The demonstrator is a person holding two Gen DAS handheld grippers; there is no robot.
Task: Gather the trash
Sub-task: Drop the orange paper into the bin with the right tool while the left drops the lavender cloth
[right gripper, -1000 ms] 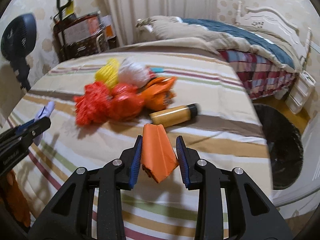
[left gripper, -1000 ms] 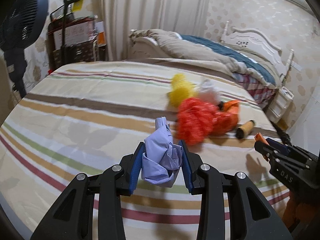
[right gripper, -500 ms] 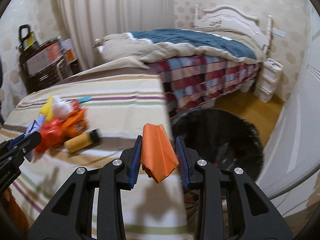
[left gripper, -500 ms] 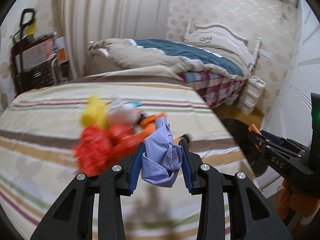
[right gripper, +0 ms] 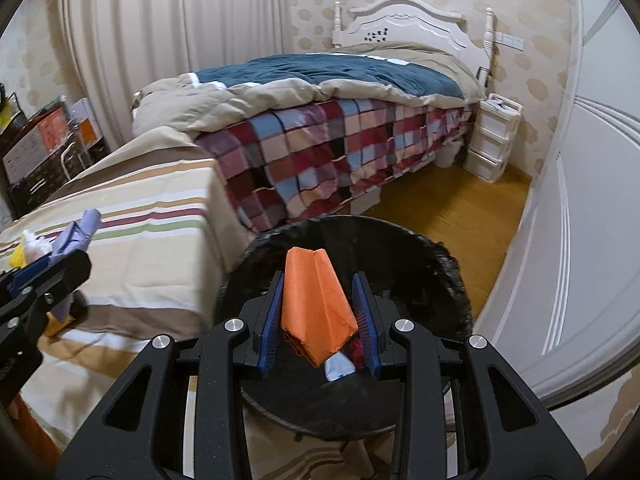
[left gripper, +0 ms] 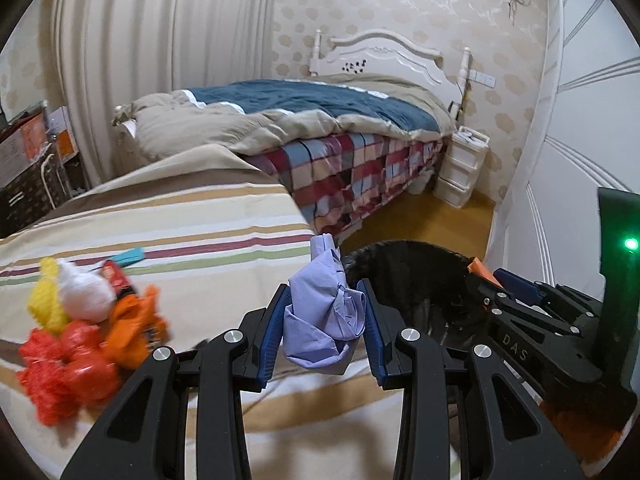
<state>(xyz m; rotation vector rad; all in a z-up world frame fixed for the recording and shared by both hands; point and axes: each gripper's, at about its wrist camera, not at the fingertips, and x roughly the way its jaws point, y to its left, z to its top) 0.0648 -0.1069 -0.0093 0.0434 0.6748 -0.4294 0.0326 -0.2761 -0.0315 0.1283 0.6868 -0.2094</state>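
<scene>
Two grippers, both loaded: left gripper [left gripper: 324,330] pinches a crumpled lilac cloth wad [left gripper: 326,316] over the striped tablecloth's [left gripper: 180,220] edge; right gripper [right gripper: 318,320] clamps a folded orange paper piece [right gripper: 316,300] above the round black trash bin [right gripper: 420,256]. Leftover red, yellow, white trash pile [left gripper: 76,328] lies on cloth.

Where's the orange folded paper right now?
The orange folded paper is clamped in the right gripper, centre of the right wrist view, above the black trash bin beside the striped bed.
</scene>
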